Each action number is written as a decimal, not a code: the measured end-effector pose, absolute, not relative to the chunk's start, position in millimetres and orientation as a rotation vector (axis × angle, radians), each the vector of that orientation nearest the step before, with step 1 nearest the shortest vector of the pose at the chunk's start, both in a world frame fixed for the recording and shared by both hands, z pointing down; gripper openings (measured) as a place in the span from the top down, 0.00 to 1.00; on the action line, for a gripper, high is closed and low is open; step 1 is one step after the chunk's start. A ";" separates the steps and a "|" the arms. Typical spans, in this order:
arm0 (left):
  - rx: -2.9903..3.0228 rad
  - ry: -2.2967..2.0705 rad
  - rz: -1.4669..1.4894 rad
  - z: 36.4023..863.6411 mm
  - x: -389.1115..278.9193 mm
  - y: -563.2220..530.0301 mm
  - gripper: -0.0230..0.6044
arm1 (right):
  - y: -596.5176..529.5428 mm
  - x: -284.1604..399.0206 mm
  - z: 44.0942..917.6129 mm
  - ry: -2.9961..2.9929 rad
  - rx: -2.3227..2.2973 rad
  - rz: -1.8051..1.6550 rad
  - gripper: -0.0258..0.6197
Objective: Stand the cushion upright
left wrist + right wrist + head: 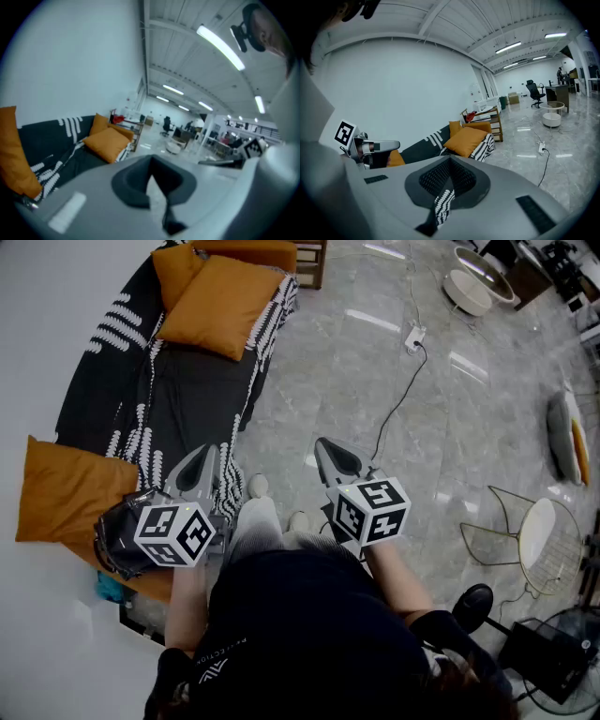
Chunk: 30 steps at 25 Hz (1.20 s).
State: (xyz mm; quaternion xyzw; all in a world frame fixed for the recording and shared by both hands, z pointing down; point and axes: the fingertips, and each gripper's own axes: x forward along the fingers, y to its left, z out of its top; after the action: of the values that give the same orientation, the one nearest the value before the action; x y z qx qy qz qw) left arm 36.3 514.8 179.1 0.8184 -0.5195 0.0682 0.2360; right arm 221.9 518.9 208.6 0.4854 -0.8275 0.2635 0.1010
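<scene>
Three orange cushions [223,304] on one black patterned sofa [187,395]

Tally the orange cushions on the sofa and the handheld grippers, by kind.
Orange cushions: 3, one near, two far
Grippers: 2, left gripper, right gripper
Total: 5

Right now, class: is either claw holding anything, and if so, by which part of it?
Nothing is held. The left claw and right claw are both shut on nothing; the far orange cushion lies on the sofa, apart from both.
</scene>
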 end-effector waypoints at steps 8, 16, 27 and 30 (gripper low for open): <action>2.250 -1.431 0.216 182.4 43.7 502.7 0.95 | 509.4 232.0 210.6 -2.419 1.456 0.780 0.97; 2.238 -1.425 0.180 182.3 54.1 490.6 0.95 | 500.6 236.4 209.2 -2.447 1.451 0.854 0.96; 2.221 -1.494 0.241 196.9 43.0 471.4 0.95 | 476.4 229.7 223.2 -2.461 1.399 0.898 0.96; 2.217 -1.498 0.247 199.9 36.4 454.9 0.95 | 460.0 223.3 224.5 -2.474 1.391 0.899 0.96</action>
State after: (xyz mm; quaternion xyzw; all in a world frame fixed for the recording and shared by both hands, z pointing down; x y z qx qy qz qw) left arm 36.4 454.9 199.9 0.8039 -0.5431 0.0897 0.2252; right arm 223.3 460.0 224.5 0.4656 -0.8282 0.3009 0.0819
